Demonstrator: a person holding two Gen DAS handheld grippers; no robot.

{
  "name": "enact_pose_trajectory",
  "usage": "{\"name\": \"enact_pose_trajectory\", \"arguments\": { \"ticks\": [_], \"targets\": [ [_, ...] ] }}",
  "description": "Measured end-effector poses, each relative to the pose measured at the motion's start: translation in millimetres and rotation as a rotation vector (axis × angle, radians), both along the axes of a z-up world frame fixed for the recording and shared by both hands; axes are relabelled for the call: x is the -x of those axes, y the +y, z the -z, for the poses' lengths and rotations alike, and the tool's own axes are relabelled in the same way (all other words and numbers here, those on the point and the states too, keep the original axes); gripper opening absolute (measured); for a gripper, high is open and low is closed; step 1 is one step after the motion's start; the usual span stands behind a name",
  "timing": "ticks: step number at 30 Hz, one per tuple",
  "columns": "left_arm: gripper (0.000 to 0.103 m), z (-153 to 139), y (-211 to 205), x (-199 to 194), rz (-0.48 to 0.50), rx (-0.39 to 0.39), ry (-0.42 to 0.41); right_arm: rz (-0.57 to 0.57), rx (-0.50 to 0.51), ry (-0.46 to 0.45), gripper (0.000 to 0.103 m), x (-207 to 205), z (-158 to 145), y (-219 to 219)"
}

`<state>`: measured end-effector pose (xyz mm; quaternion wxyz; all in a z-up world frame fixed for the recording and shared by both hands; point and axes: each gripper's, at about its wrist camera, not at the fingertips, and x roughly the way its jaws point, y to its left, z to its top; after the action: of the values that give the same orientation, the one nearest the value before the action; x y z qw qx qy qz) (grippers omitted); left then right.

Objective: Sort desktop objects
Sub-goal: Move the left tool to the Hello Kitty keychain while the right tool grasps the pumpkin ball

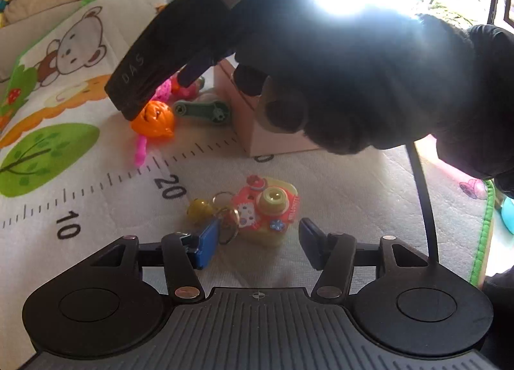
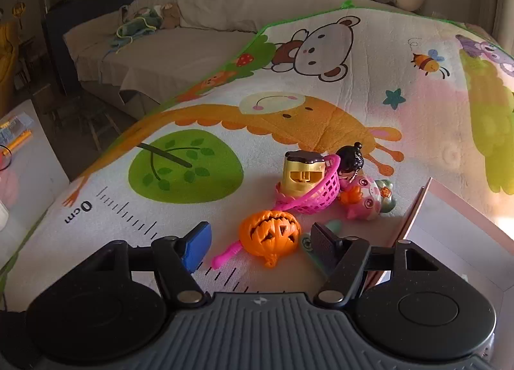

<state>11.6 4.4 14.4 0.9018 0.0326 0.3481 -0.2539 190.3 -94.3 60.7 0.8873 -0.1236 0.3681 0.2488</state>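
- Fingers of the left gripper (image 1: 255, 243) stand spread wide and hold nothing; the camera keychain (image 1: 268, 211) lies on the mat between and just ahead of the two tips, its rings and small gold bell (image 1: 199, 208) near the blue left pad.
- Fingers of the right gripper (image 2: 261, 246) are likewise spread and empty; the orange pumpkin (image 2: 270, 235) sits in the gap between them, not touched by either pad as far as the view shows.
- Play mat (image 2: 321, 106) with bear, tree and ruler prints covers the surface and carries all the toys.
- Seen from the left wrist camera, a gloved hand (image 1: 337, 80) holds the right gripper above the pumpkin, tilted down toward the mat, dark against strong backlight.
- Pink box (image 2: 427, 212) stands at the right of the toy cluster, its wall just beside the right finger.
- Pink basket (image 2: 316, 198) lies tipped on its side behind the pumpkin, with a yellow toy (image 2: 303, 174) in its mouth.
- Pink doll figure (image 2: 359, 193) with black hair leans against the basket.
- Green tool-like toy (image 1: 204, 110) lies between the pumpkin and the box.
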Motion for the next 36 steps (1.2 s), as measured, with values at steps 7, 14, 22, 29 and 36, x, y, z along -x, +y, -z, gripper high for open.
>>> {"name": "enact_pose_trajectory", "arguments": {
  "ticks": [7,14,22,29,36],
  "targets": [
    [0.092,-0.1,32.6,-5.2,-0.195,-0.093,0.004,0.062,0.047,0.058,0.053,-22.0,28.8,20.5],
    [0.095,-4.1,36.1,-4.9,-0.201,-0.105,-0.001,-0.029,-0.007,0.101,0.053,37.9,10.1,1.7],
    [0.096,-8.7,19.4,7.3,-0.107,-0.074,-0.012,0.058,0.08,-0.023,0.053,122.9,-16.0,-75.8],
    [0.096,-9.5,-27.2,1.1,-0.012,-0.097,-0.012,0.232,0.146,0.008,0.053,170.8,12.5,-136.0],
    [0.096,-13.8,-53.2,12.4,0.14,-0.028,0.035,0.263,0.068,-0.009,0.061,203.5,20.0,-161.6]
  ]
}}
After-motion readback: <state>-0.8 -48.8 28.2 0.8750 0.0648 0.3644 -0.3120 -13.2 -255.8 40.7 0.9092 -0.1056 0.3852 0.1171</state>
